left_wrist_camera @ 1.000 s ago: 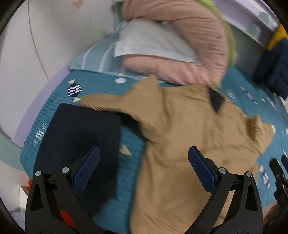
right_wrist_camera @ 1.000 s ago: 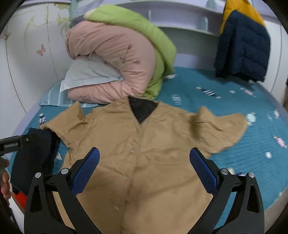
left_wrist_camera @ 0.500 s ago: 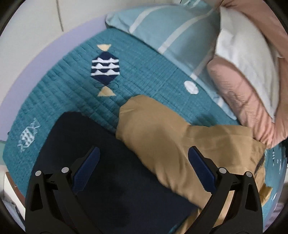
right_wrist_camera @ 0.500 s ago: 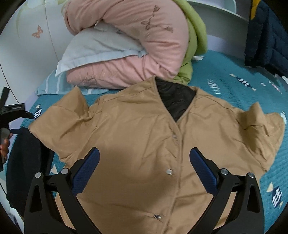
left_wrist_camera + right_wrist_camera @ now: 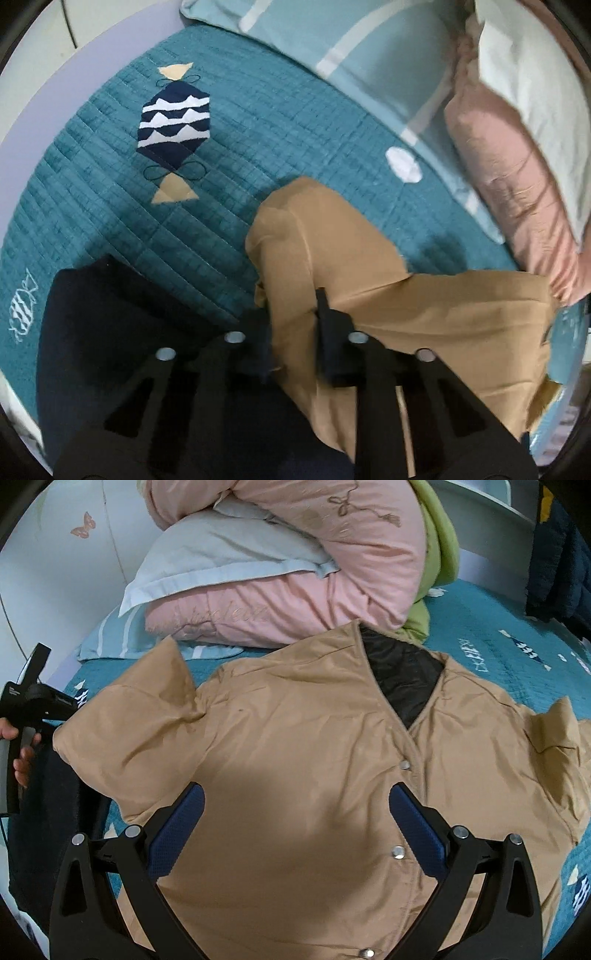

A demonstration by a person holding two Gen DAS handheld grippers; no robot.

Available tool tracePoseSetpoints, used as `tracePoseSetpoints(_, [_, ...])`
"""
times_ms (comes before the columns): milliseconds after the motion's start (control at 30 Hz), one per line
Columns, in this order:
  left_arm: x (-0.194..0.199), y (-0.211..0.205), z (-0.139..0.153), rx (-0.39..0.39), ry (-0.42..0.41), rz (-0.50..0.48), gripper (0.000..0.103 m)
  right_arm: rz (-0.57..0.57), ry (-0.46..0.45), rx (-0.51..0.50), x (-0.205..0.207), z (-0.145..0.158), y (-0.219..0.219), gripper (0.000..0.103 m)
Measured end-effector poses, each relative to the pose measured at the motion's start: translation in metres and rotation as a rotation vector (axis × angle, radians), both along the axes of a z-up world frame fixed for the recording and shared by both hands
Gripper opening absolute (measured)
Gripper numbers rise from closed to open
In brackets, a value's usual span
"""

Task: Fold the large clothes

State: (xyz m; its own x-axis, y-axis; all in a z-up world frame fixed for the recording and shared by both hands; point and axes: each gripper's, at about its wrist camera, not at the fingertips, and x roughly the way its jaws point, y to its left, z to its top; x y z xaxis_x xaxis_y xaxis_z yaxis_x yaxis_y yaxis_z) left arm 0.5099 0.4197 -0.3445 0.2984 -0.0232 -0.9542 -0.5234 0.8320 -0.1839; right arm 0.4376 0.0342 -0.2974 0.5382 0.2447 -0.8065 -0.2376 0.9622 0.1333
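Note:
A tan snap-button jacket point(image 5: 314, 775) with a black lining lies spread face up on the teal bed quilt point(image 5: 498, 646). My left gripper point(image 5: 293, 325) is shut on the jacket's left sleeve point(image 5: 314, 236) near its cuff. In the right wrist view that gripper point(image 5: 33, 701) shows at the far left by the sleeve end. My right gripper point(image 5: 295, 823) is open and empty, hovering over the jacket's front near the snaps.
A dark navy folded garment point(image 5: 110, 332) lies under the left sleeve at the bed's edge. A pink and green rolled duvet point(image 5: 314, 554) and a pale pillow point(image 5: 221, 557) lie behind the jacket. A navy coat point(image 5: 561, 554) hangs at the back right.
My left gripper has closed on the jacket's left sleeve after moving to it. My right gripper has moved forward and lower over the jacket's front, still open.

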Motion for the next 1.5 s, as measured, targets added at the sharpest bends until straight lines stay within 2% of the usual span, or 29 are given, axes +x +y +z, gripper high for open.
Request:
tracePoseSetpoints(100, [-0.018, 0.003, 0.025, 0.032, -0.11, 0.031, 0.013, 0.01, 0.023, 0.015, 0.005, -0.007, 0.009, 0.096])
tracePoseSetpoints(233, [-0.062, -0.007, 0.093, 0.114, -0.331, 0.037, 0.012, 0.071, 0.051, 0.038, 0.014, -0.017, 0.035, 0.096])
tracePoseSetpoints(367, [-0.086, -0.039, 0.148, 0.202, -0.465, -0.021, 0.013, 0.171, 0.057, -0.007, 0.016, -0.031, 0.074, 0.096])
tracePoseSetpoints(467, [-0.098, -0.074, 0.177, 0.211, -0.532, -0.093, 0.013, 0.246, 0.147, -0.057, 0.017, -0.061, 0.098, 0.093])
tracePoseSetpoints(567, [-0.096, -0.117, 0.195, 0.207, -0.565, -0.174, 0.013, 0.214, 0.152, 0.006, 0.017, -0.058, 0.081, 0.093])
tracePoseSetpoints(667, [-0.092, -0.166, 0.202, 0.211, -0.59, -0.261, 0.013, 0.147, 0.115, 0.114, 0.009, -0.027, 0.029, 0.093])
tracePoseSetpoints(733, [-0.08, -0.208, 0.199, 0.207, -0.588, -0.331, 0.013, 0.096, 0.082, 0.16, 0.002, -0.007, -0.014, 0.093])
tracePoseSetpoints(833, [-0.062, -0.263, 0.186, 0.15, -0.562, -0.418, 0.013, -0.012, 0.013, 0.181, -0.013, 0.019, -0.092, 0.093])
tracePoseSetpoints(1033, [-0.029, -0.385, 0.138, 0.15, -0.497, -0.591, 0.013, -0.33, -0.093, 0.196, -0.046, 0.039, -0.26, 0.094])
tracePoseSetpoints(1133, [-0.015, -0.435, 0.104, 0.174, -0.444, -0.654, 0.013, -0.48, -0.075, 0.195, -0.047, 0.028, -0.33, 0.094])
tracePoseSetpoints(1267, [0.004, -0.485, 0.036, 0.141, -0.298, -0.734, 0.013, -0.633, -0.045, 0.217, -0.049, 0.007, -0.408, 0.094])
tracePoseSetpoints(1400, [0.005, -0.513, 0.002, 0.132, -0.257, -0.805, 0.013, -0.692, -0.004, 0.275, -0.046, -0.017, -0.453, 0.094])
tracePoseSetpoints(1500, [0.005, -0.527, -0.012, 0.124, -0.236, -0.852, 0.014, -0.726, 0.016, 0.336, -0.037, -0.034, -0.482, 0.094])
